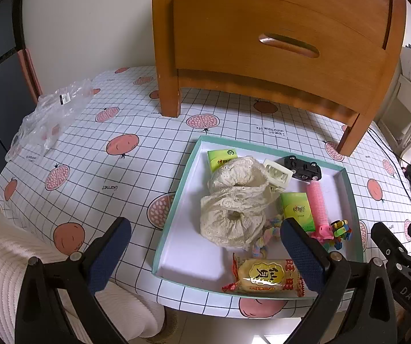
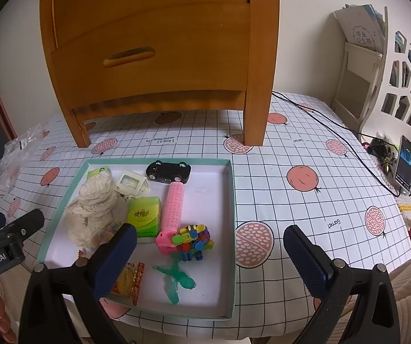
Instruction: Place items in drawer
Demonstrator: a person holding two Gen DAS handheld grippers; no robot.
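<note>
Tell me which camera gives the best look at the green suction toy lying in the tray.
The right wrist view. There the green suction toy lies fully in sight on the tray floor near the front edge, just below the colourful block toy. In the left wrist view I cannot find it; the left gripper's finger covers that part of the tray.

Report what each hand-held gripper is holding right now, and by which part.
Nothing is held. The left hand-held gripper and the right hand-held gripper both stand open and empty above the tray.
</note>
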